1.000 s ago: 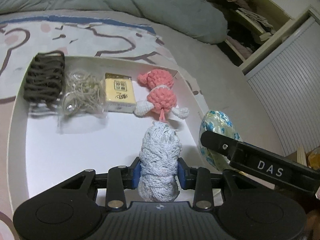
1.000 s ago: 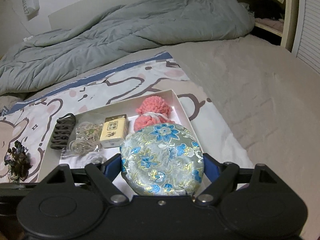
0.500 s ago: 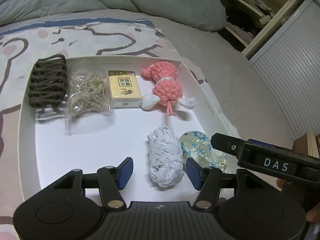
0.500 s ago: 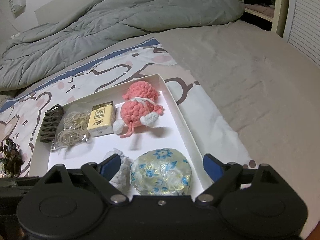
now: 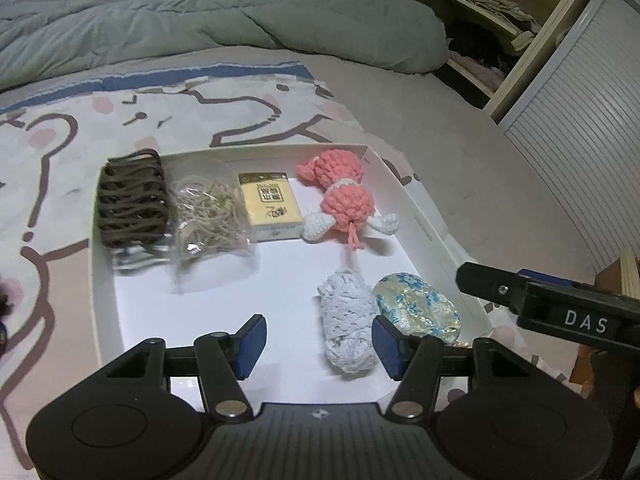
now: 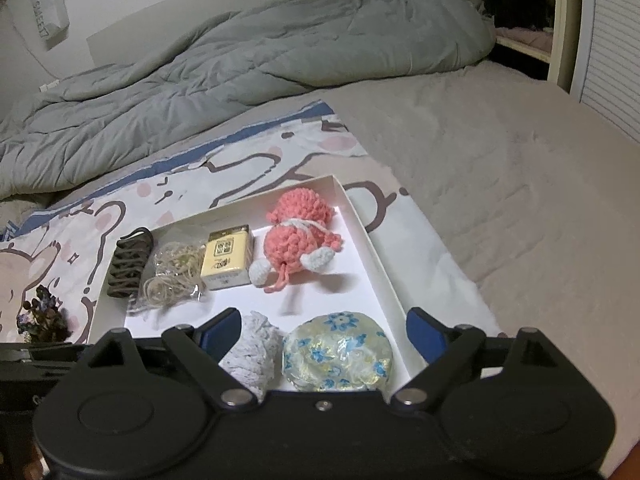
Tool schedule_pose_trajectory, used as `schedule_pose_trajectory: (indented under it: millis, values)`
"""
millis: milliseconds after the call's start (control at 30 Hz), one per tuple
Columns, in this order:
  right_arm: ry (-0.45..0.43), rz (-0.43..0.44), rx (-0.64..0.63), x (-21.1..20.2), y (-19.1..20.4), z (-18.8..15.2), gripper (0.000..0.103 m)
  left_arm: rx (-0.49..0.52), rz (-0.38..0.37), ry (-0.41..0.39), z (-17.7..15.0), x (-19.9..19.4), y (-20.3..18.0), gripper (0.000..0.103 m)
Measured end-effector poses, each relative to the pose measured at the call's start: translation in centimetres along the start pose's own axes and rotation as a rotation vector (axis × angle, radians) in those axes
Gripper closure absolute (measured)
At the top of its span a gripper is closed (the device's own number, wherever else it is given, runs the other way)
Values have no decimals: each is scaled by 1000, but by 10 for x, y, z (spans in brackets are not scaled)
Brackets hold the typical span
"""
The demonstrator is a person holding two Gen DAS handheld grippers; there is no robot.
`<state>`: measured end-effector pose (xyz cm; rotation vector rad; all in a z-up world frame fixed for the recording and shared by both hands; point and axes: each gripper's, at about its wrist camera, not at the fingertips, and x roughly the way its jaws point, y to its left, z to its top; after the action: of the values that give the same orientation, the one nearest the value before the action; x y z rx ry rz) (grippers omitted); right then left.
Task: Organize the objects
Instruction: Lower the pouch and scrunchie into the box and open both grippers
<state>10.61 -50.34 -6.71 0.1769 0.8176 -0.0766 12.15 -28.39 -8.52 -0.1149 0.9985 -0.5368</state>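
White tray (image 5: 105, 320) sits on the bed's cartoon-print sheet (image 5: 60, 128), below the rumpled grey duvet (image 6: 248, 64). Along its far side lie a brown hair claw (image 5: 130, 199), bagged rubber bands (image 5: 206, 216), a yellow box (image 5: 270, 208) and a pink crochet toy (image 5: 344, 200). Nearer, a white crochet bundle (image 5: 348, 332) touches the floral pouch (image 6: 338, 354). Left tongs (image 5: 318, 342) and right tongs (image 6: 322, 334) are both spread wide, gripping nothing.

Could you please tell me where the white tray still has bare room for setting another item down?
The white tray is bare at front left, below the rubber-band bag and left of the white yarn bundle. The back row is crowded; the floral pouch fills the front right.
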Motion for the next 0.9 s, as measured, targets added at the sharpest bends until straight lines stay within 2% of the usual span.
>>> schedule_pose_trajectory:
  millis: [233, 700, 900]
  values:
    - [-34, -12, -39, -18, 8, -1, 11, 12, 23, -31, 3, -21, 5, 43]
    - [-64, -10, -86, -43, 15, -10, 6, 25, 72, -71, -3, -54, 15, 10]
    - [-75, -15, -107, -51, 18, -14, 1, 26, 89, -86, -6, -63, 20, 2]
